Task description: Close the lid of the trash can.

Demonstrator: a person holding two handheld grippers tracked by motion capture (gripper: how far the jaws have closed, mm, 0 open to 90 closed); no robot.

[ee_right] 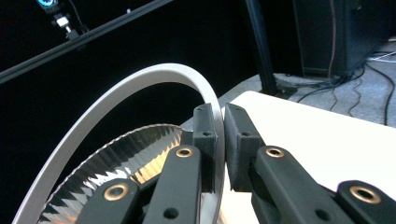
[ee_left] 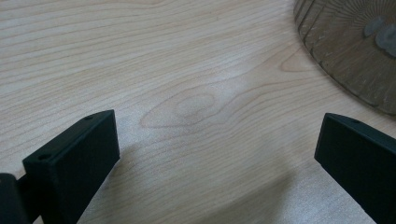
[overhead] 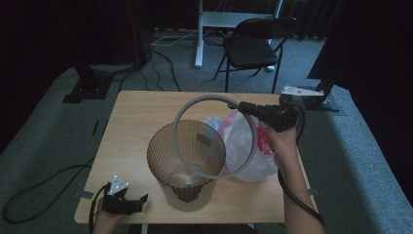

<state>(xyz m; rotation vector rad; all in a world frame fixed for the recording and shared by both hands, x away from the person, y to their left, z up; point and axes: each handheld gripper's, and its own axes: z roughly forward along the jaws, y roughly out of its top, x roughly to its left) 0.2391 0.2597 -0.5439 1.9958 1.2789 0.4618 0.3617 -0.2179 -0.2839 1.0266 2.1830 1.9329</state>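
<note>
Two claws share a light wooden table. Right claw, at about two o'clock on the tabletop, is clamped shut on a thin grey ring, which it holds tilted in the air above a ribbed, smoky translucent bin. In the right gripper view the black jaws pinch the ring's flat band from both faces, with the bin's fluted rim just below.

Left claw rests at about seven o'clock near the table's front edge, jaws wide apart with nothing between them; its own view shows bare wood grain and a slice of the bin's wall at one o'clock.

Just beside the bin, at three o'clock from it, lies a crumpled plastic bag, whitish with pink showing (whether the pink is print or contents cannot be told).

The ring looks light and stiff, a narrow hoop likely to twist or swing if held at one point alone, so a firm pinch across the flat of the band, as now, seems the sound hold. Its smooth surface may be slippery. The bin looks light and rigid, and could tip if nudged at the rim. The bag is soft and limp.

No brand, label or writing can be read; a small dark patch on the bin's inner wall is too small to make out.
</note>
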